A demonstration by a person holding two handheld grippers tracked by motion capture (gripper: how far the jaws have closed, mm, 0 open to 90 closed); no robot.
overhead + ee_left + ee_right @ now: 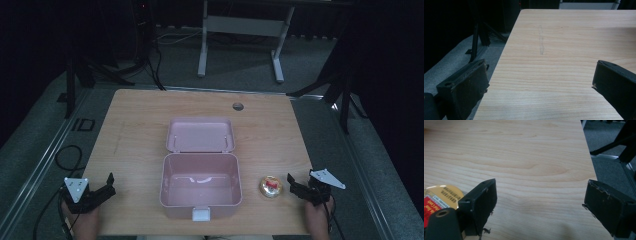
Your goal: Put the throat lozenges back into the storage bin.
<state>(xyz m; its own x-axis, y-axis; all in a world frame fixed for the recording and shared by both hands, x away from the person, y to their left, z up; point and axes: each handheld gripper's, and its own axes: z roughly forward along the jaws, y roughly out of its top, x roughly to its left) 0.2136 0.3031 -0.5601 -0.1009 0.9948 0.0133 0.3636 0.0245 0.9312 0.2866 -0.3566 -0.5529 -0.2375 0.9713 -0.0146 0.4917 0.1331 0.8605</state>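
Your right gripper (294, 184) has its jaws spread wide with nothing between them but bare wood; in the right gripper view (539, 202) the gap frames only table grain. Just beside its left jaw, at its 9 o'clock in the high view, lies the small round gold-rimmed tin with a red and yellow label (270, 186), flat on the table with its face up. Being round, it has no long axis to speak of. In the right gripper view the tin (441, 195) is cut off by the frame edge and partly covered by the jaw; its label carries lines of small print that are too blurred to read.

Your left gripper (106, 186) is likewise wide open and empty, its jaws over the table's left edge (539, 82).

Between the two, at table centre, stands the open pale pink plastic box (200, 186), its hinged lid (200, 135) lying back toward 12 o'clock and a white latch (201, 215) at 6 o'clock. The light wooden table (135, 125) has a round grommet hole (238, 106) near its far edge.
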